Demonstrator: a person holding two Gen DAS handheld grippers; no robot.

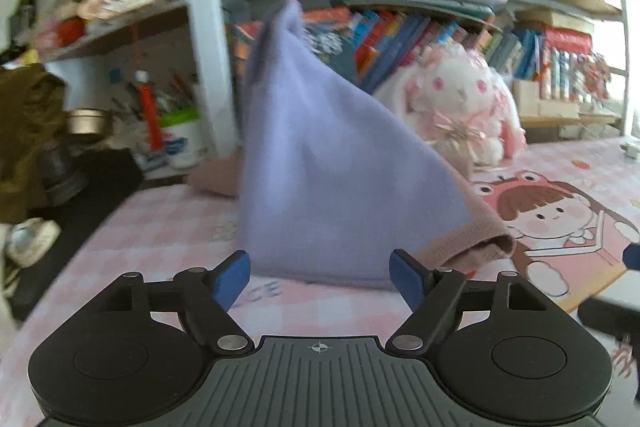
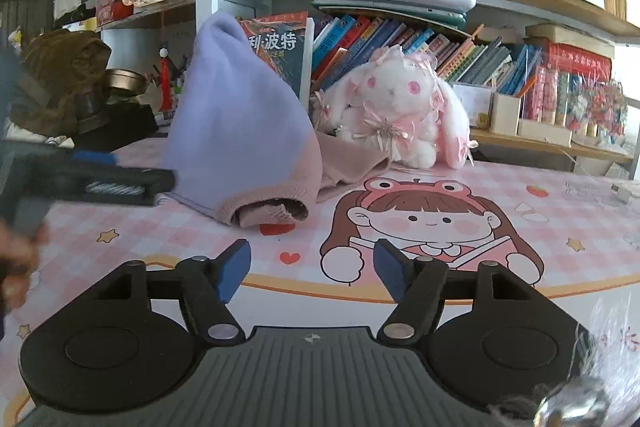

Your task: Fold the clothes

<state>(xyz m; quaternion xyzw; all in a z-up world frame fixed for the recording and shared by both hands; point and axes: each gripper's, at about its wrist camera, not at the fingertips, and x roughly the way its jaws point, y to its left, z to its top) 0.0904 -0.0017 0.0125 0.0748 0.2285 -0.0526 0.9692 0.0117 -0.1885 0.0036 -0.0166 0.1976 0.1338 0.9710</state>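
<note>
The lilac-and-pink garment (image 1: 332, 163) stood peaked at centre frame on the pink checked counter (image 1: 160, 227). The left hand-held gripper (image 1: 320, 277) gaped, empty; the right hand-held gripper (image 2: 312, 269) also spread, below the plush rabbit (image 2: 400, 107).

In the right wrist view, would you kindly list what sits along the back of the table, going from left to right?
Left gripper → lilac and pink garment → plush bunny → wooden box.

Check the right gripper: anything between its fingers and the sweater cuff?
Nothing stands between. In the right wrist view only bare printed table mat separates the open right gripper from the pink cuff of the sweater.
</note>
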